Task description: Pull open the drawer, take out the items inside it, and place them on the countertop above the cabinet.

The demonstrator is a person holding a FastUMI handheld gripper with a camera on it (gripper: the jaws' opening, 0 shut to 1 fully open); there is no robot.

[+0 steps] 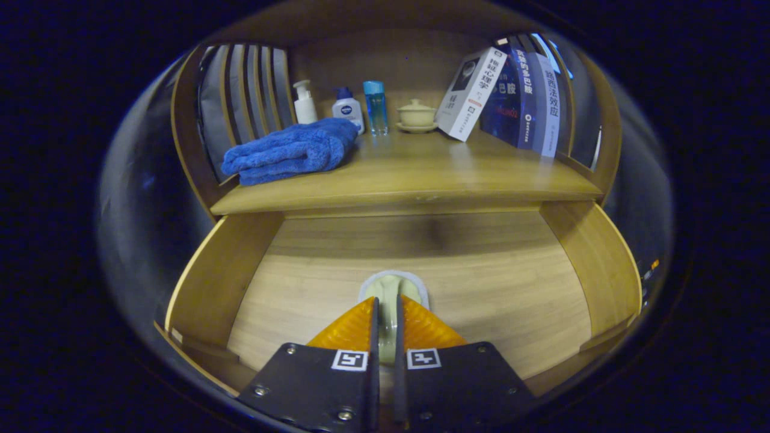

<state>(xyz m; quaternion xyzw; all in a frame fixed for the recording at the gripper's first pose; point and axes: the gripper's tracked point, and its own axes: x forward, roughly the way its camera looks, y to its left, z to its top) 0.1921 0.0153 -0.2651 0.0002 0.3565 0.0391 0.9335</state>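
Tongs (387, 328) pinch a pale, white-rimmed object (392, 287) in the open drawer (421, 264), both fingers pressing it. On the surface (415, 174) above, from left: a folded blue towel (289, 150), pump bottle (304, 103), white bottle (348, 108), blue bottle (375, 107), lidded cup (416, 114), leaning books (505, 93).

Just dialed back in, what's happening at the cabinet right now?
The wooden drawer is pulled open, and the hand-held claw is closed on a small pale green ceramic piece on the drawer floor, both fingers pressing on it. It has not been lifted out yet. On the countertop above lies a folded blue towel.
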